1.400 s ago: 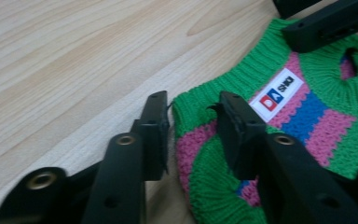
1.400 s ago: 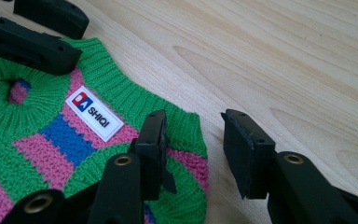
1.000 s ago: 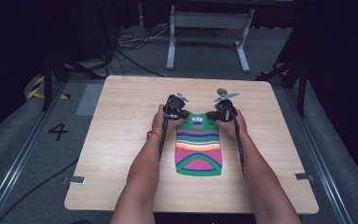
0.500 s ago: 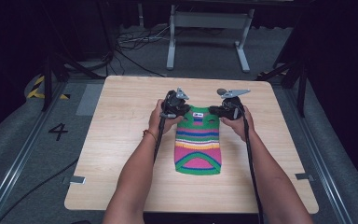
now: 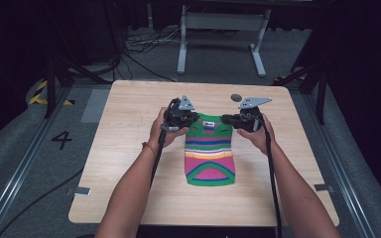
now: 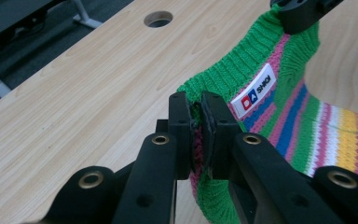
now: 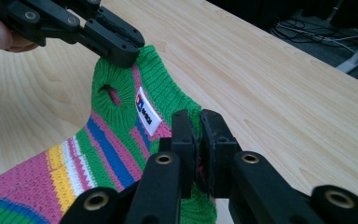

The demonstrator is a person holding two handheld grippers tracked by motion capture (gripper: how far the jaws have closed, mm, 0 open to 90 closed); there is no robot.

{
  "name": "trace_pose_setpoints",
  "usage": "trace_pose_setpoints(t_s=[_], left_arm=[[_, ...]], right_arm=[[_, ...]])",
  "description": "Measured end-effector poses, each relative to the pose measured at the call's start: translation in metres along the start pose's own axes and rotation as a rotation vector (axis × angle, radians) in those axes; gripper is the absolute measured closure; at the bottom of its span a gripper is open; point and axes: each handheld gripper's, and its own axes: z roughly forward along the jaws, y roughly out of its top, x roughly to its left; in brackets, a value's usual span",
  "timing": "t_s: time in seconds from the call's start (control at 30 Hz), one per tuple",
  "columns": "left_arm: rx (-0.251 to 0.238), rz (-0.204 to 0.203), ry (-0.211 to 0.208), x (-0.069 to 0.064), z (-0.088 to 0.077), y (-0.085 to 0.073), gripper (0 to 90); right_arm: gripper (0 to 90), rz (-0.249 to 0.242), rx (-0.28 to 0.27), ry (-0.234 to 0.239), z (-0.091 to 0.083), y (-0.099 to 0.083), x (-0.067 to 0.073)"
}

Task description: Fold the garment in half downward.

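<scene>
A small striped knit sweater (image 5: 209,153), green-edged with pink, blue, yellow and white bands, lies on the wooden table (image 5: 129,114); its top end is lifted between both grippers. My left gripper (image 5: 191,119) is shut on the sweater's left shoulder (image 6: 214,79), knit pinched between its jaws (image 6: 196,126). At the other shoulder my right gripper (image 5: 227,119) is shut on the green edge (image 7: 179,102). A white label (image 6: 254,88) sits at the neck, the same label (image 7: 148,113) showing in the right gripper view. Each gripper view shows the other gripper at its top edge.
A round hole (image 5: 236,97) lies in the table behind the sweater. A metal stand (image 5: 218,29) and cables (image 5: 139,47) sit on the floor beyond the far edge. A "4" mark (image 5: 62,140) is on the floor at left.
Both grippers have moved away from the person toward the table's far side, drawing the sweater's top end with them; the right gripper also shifted outward, stretching the neck wider.
</scene>
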Motion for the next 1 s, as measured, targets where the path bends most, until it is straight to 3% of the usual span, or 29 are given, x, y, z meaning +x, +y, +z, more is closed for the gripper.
trace_pose_setpoints(t_s=[0.1,0.43,0.7,1.0], left_arm=[[0.0,0.013,-0.011,-0.003,-0.003,-0.001,83.2],[0.011,0.111,-0.041,-0.025,-0.022,-0.007,83.2],[0.041,0.145,-0.085,-0.042,-0.028,-0.016,83.5],[0.029,0.174,-0.098,-0.061,-0.034,-0.024,83.5]], right_arm=[[84.9,-0.008,-0.004,0.012,-0.003,-0.001,0.003],[84.9,-0.07,-0.002,0.061,-0.018,-0.007,0.021],[84.9,-0.101,0.014,0.1,-0.022,-0.014,0.032],[84.7,-0.135,0.03,0.142,-0.032,-0.023,0.044]])
